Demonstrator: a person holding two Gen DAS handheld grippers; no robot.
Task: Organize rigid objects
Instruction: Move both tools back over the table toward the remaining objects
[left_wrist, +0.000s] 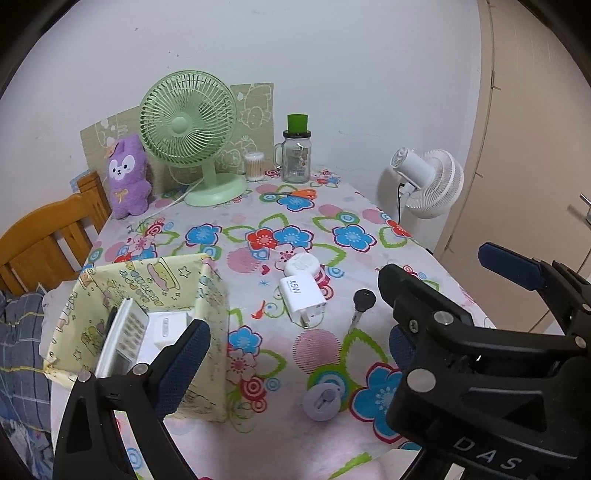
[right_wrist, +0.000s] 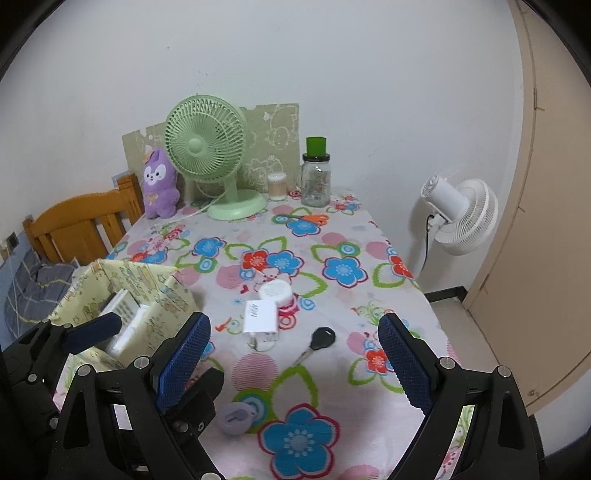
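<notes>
While both grippers hover spread and empty, left gripper (left_wrist: 291, 363) by yellow box (left_wrist: 207, 295), right gripper (right_wrist: 295, 360) nearest the key (right_wrist: 319, 341), next pick prob. key, w/ 45W charger (right_wrist: 260, 317) at its 11 o'clock, then box.

A pink cloth (right_wrist: 332, 369) printed with blue, red and pink flowers and green loops covers the table. On it, a pale yellow box (left_wrist: 155, 280) with cartoon prints. Right of the box: a white charger (left_wrist: 301, 295), a white round case (left_wrist: 303, 264), a black-headed key (left_wrist: 364, 301) and a lilac disc (left_wrist: 320, 402). Behind the box: a purple plush (left_wrist: 127, 177), mint green fan (left_wrist: 188, 125), orange-handled scissors (left_wrist: 304, 194) and green-capped clear jar (left_wrist: 296, 151).
</notes>
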